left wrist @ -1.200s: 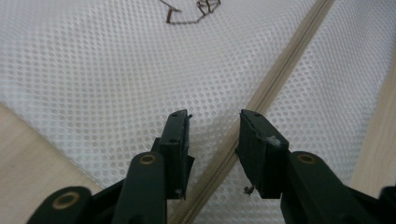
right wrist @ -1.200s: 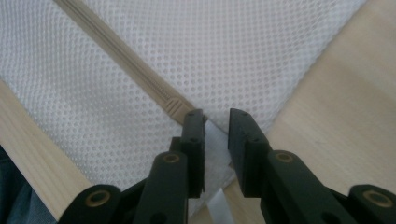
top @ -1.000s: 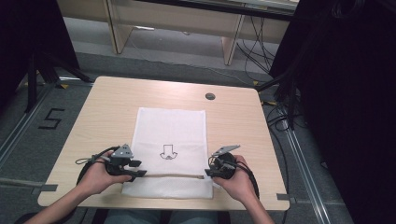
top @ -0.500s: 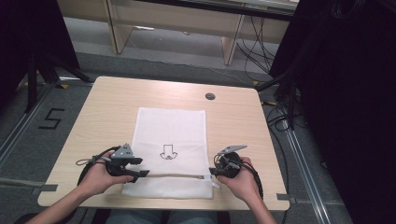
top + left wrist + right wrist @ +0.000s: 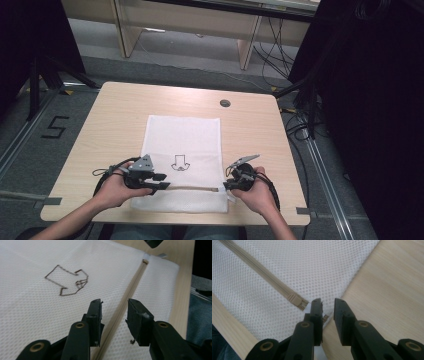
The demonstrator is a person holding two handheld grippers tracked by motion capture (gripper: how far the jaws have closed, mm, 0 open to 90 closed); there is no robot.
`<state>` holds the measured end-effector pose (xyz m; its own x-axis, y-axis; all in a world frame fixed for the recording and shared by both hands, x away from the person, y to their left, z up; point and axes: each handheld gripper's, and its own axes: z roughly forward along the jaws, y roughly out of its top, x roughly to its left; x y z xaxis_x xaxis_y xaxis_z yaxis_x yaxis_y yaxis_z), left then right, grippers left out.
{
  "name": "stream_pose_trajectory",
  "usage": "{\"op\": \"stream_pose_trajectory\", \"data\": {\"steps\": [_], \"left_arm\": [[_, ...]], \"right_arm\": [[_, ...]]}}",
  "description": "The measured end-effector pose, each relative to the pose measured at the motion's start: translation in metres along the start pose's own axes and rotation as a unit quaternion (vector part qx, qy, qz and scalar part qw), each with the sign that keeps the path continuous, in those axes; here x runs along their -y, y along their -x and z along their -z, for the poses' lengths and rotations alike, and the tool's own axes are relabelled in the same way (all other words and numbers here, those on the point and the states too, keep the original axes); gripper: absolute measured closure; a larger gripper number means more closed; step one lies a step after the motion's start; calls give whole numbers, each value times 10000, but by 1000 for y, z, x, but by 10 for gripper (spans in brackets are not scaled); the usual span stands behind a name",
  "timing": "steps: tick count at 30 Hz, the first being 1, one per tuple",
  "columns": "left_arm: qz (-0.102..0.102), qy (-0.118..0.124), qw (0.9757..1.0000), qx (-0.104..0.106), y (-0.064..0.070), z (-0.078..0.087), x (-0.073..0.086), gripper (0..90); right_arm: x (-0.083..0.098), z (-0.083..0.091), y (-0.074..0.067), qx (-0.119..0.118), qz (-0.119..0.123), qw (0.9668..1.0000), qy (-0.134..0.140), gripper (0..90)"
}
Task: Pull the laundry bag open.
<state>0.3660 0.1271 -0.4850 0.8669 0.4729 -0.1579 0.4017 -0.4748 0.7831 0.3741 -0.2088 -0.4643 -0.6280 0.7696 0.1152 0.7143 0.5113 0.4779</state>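
Note:
A white mesh bag (image 5: 182,135) with a drawn arrow (image 5: 179,163) lies flat on the wooden table (image 5: 115,115). A beige zipper (image 5: 192,189) crosses it near the front edge. My left gripper (image 5: 162,182) hovers low over the zipper's left part. In the left gripper view the left gripper (image 5: 114,305) straddles the zipper (image 5: 132,282), its jaws having just been closing, with a gap left. My right gripper (image 5: 227,186) is at the bag's right edge. There the right gripper (image 5: 328,302) stands just right of the slider (image 5: 295,300), jaws narrowed but apart, nothing pinched.
A round cable hole (image 5: 225,103) sits in the table's far right part. Black cables (image 5: 300,125) trail on the floor to the right, and a taped "5" (image 5: 55,127) marks the floor at the left. Bare wood (image 5: 387,282) lies right of the bag.
My left gripper has shifted a little to the right along the zipper. Both grippers' jaws stand narrower than before. The right hand has stayed put.

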Motion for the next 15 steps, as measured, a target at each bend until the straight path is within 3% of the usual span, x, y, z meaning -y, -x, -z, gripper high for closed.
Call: {"op": "stream_pose_trajectory", "data": {"steps": [1, 3, 5, 7, 9, 10, 12, 13, 15], "left_arm": [[41, 22, 10000, 55, 3, -4, -2, 638], [-91, -80, 9999, 42, 6, -10, -6, 634], [-106, -169, 9998, 98, 8, -15, -9, 642], [-95, -185, 9997, 119, 10, -20, -14, 645], [-224, -220, 9994, 120, 11, -25, -18, 645], [-205, -216, 9995, 126, 12, -28, -20, 644], [-211, -232, 9994, 169, 14, -34, -24, 645], [-235, -235, 9993, 191, 15, -37, -26, 647], [-294, -276, 9990, 213, 17, -43, -30, 653]], "right_arm": [[0, 0, -1, 16, -48, 10000, -41, 794], [-1, 0, -2, -20, 89, 10000, 20, 838], [-2, 0, -5, -77, 78, 9999, -16, 890], [-4, -1, -9, -96, -71, 9998, -178, 900], [-7, -6, -8, -224, 100, 9995, -183, 900], [-7, -7, -10, -233, -52, 9992, -334, 900], [-8, -10, -10, -252, -98, 9987, -425, 900], [-8, -12, -8, -301, -29, 9988, -374, 900], [-8, -12, -7, -333, -143, 9985, -408, 900]]}}
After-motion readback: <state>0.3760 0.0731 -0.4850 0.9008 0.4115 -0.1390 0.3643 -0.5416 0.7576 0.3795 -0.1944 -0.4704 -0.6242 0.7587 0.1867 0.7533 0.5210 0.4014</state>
